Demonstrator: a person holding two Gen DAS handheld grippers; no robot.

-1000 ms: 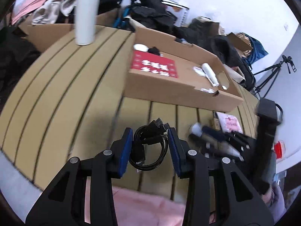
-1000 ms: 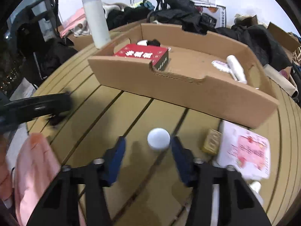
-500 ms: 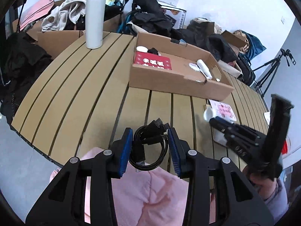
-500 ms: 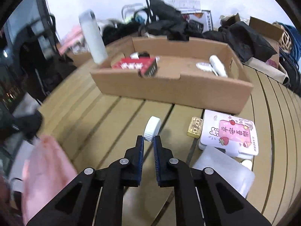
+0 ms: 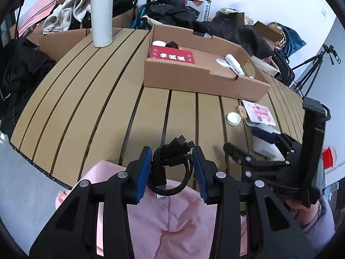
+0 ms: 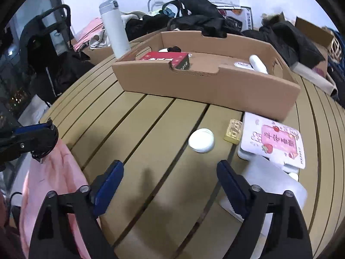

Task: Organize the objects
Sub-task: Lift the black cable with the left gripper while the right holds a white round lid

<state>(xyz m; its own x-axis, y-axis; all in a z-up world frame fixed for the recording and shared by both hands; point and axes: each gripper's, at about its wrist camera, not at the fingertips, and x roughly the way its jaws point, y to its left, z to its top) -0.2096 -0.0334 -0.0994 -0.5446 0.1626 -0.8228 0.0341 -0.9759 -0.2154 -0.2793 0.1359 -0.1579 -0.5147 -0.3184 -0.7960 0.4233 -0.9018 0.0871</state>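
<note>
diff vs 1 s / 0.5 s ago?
The right gripper has let go of the white cap: jaws shut on it half a second ago, now wide open, cap lying flat on the table by the small gold box. Unchanged: left gripper clamps the black cable.

Wood slats, raw cardboard, rubbery cable and hard plastic

The table (image 6: 151, 129) under both grippers is matt tan wood in smooth planks; ahead of them the tray box (image 6: 204, 86) is rough, unprinted brown cardboard holding a glossy red carton (image 5: 172, 56). The left gripper (image 5: 171, 164) is matt black plastic with ribbed blue pads, pinching a coiled cable (image 5: 170, 168) of slightly shiny black rubbery sheath. Ahead of the right gripper (image 6: 170, 179) a white cap (image 6: 201, 143) looks like smooth satin plastic, and just right of it a printed pack (image 6: 278, 142) has a glossy paper face. The bottle (image 6: 114, 30) is matt white.
</note>
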